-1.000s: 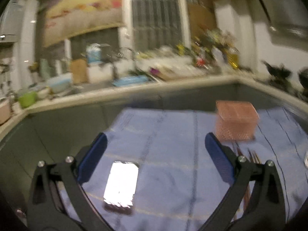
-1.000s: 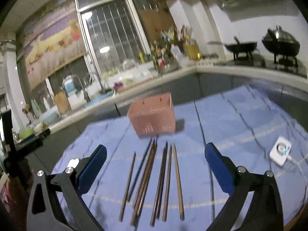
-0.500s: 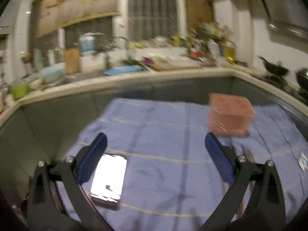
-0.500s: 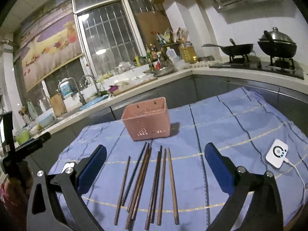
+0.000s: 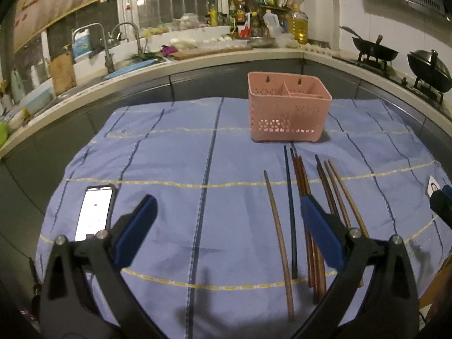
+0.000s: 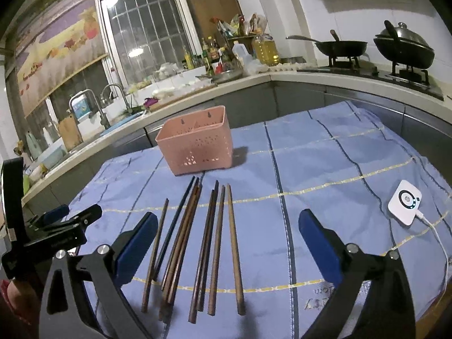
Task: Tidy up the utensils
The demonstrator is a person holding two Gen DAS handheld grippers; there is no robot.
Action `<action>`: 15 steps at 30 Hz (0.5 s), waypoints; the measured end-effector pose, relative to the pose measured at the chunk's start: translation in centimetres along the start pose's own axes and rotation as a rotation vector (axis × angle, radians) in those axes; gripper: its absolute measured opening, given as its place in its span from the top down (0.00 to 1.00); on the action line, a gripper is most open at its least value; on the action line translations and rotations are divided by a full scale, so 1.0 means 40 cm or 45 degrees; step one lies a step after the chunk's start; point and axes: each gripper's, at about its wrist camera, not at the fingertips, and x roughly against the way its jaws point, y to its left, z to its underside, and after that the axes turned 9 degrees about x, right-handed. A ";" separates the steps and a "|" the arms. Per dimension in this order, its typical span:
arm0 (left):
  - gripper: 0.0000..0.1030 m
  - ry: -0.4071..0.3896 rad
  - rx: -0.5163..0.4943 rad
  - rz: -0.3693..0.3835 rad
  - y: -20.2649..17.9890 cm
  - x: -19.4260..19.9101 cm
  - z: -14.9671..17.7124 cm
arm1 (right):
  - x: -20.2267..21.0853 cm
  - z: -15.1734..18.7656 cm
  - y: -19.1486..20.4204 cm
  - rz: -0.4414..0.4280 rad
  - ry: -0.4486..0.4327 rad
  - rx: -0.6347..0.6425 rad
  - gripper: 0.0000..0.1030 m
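Several brown and dark chopsticks lie side by side on the blue checked cloth, also in the left wrist view. A pink perforated utensil basket with compartments stands upright beyond their far tips; it shows in the right wrist view too. My left gripper is open and empty above the cloth, its right finger over the chopsticks. My right gripper is open and empty, straddling the chopsticks' near ends. The left gripper shows at the left edge of the right wrist view.
A phone with a lit screen lies on the cloth at the left. A white device with a cable lies at the right. Kitchen counters with a sink, bottles and woks surround the table.
The left gripper's view has swung right and lowered, so the chopsticks and basket now sit ahead of it. The right gripper has drawn slightly closer to the chopsticks. Both stay open.
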 end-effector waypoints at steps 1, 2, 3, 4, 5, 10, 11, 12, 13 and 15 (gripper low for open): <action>0.06 0.006 -0.001 -0.005 -0.002 -0.007 0.002 | -0.006 0.001 0.000 -0.003 0.011 0.004 0.08; 0.06 0.010 -0.002 -0.008 -0.003 -0.008 -0.001 | -0.013 0.003 0.001 -0.005 0.023 0.012 0.11; 0.06 0.013 -0.003 -0.013 -0.005 -0.014 0.001 | -0.019 0.005 0.001 -0.006 0.033 0.021 0.14; 0.06 0.015 -0.004 -0.017 -0.005 -0.015 0.000 | -0.025 0.009 0.003 -0.005 0.044 0.032 0.15; 0.06 0.018 -0.007 -0.020 -0.006 -0.019 -0.002 | -0.029 0.009 0.003 -0.005 0.050 0.037 0.17; 0.06 0.038 -0.018 -0.029 -0.013 -0.039 0.002 | -0.052 0.018 -0.001 -0.003 0.085 0.059 0.25; 0.06 0.040 -0.019 -0.032 -0.014 -0.044 0.003 | -0.056 0.019 -0.001 0.001 0.090 0.064 0.26; 0.06 0.043 -0.021 -0.032 -0.014 -0.048 0.004 | -0.059 0.020 -0.002 0.005 0.093 0.067 0.26; 0.06 0.047 -0.025 -0.033 -0.015 -0.053 0.004 | -0.062 0.020 -0.003 0.009 0.095 0.071 0.26; 0.06 0.052 -0.027 -0.032 -0.018 -0.060 0.007 | -0.069 0.020 -0.006 0.022 0.098 0.078 0.27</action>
